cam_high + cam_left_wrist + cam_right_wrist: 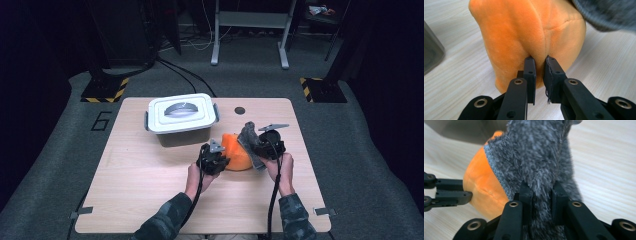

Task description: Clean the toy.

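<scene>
Lidded grey bin (182,120); wooden table (135,185)

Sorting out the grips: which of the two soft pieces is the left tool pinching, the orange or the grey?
The orange plush: the left tool nips its fabric, while the right tool clamps the grey fuzzy cloth.

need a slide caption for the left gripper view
Left gripper pinching a fold of the orange plush toy on the wooden table.

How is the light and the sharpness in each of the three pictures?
High view: table brightly lit, surroundings dark, slightly soft. Left gripper view: orange plush evenly lit and sharp, grey cloth at the corner blurred. Right gripper view: grey cloth fibres sharp near the right gripper, background washed out.
</scene>
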Action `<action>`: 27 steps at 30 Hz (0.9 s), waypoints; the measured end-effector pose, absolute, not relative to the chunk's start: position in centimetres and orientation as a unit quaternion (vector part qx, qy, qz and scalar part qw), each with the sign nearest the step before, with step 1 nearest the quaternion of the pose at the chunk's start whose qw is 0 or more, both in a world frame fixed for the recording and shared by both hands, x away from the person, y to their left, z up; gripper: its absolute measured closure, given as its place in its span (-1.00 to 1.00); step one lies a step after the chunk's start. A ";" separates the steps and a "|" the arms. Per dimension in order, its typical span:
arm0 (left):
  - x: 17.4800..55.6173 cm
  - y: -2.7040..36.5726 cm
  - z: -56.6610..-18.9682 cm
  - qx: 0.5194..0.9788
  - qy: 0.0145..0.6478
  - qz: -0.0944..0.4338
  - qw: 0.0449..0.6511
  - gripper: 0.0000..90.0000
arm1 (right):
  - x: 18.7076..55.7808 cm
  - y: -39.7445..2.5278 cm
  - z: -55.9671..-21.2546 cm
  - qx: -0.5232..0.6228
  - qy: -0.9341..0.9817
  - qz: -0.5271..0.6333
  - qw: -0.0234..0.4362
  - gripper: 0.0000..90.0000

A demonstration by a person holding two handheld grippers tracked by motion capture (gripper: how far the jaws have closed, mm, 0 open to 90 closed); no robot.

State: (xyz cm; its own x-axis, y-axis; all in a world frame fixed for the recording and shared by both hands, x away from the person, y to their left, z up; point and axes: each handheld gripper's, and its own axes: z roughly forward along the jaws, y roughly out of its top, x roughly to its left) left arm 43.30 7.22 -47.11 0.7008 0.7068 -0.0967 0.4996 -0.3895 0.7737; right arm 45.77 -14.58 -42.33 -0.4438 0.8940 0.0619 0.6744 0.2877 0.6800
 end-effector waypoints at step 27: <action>43.4 6.4 -48.0 0.838 0.347 0.167 0.386 0.50 | 46.5 -14.9 -43.3 0.508 0.782 0.319 0.170 0.67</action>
